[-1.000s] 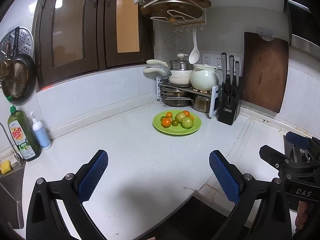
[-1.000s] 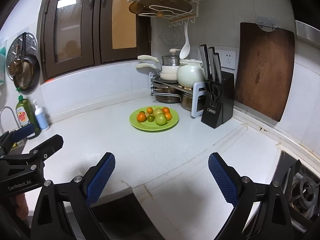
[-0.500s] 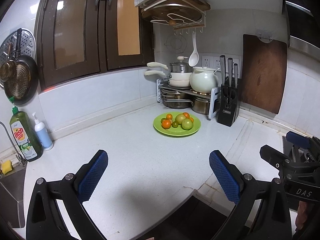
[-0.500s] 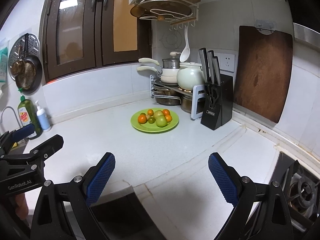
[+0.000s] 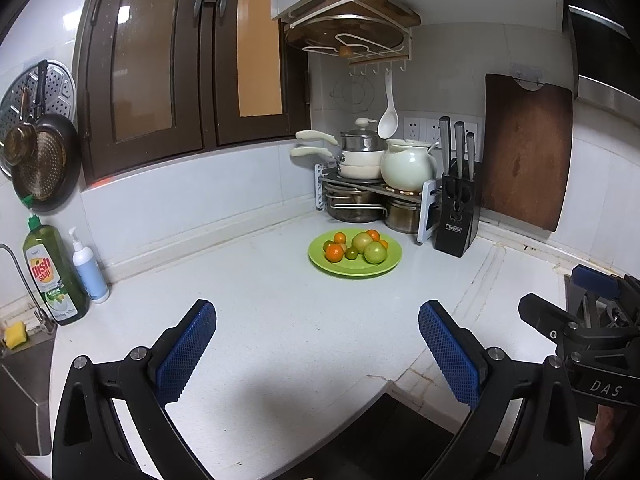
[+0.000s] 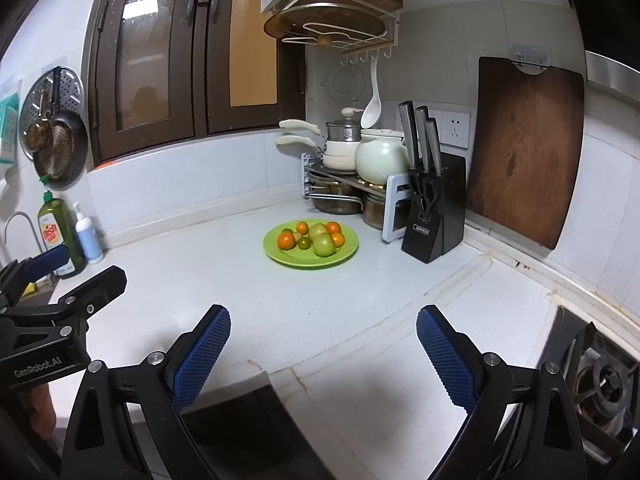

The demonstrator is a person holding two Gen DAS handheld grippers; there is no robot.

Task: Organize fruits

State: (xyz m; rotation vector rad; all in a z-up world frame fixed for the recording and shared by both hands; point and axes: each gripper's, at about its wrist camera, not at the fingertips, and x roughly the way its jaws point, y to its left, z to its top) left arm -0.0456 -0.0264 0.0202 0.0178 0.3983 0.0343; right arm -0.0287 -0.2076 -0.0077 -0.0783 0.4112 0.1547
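A green plate (image 5: 384,266) (image 6: 276,254) sits far back on the white counter, near the corner. On it lie several small oranges (image 5: 334,253) (image 6: 286,240) and green tomatoes (image 5: 375,253) (image 6: 323,245). My left gripper (image 5: 316,350) hovers open above the counter's near edge, well short of the plate, with nothing between its blue pads (image 5: 186,354). My right gripper (image 6: 324,354) is likewise open and empty, at about the same distance from the plate. Each gripper shows at the edge of the other's view.
A pot rack (image 5: 360,196) with pans and a white kettle (image 5: 408,164) stands behind the plate. A black knife block (image 5: 456,216) and a hanging wooden board (image 5: 524,152) are to its right. Dish soap bottles (image 5: 54,276) stand by the sink at left; a gas burner (image 6: 600,376) lies at right.
Both views have drifted slightly, so the plate sits a little higher and farther in the frames. Both grippers stay open and empty.
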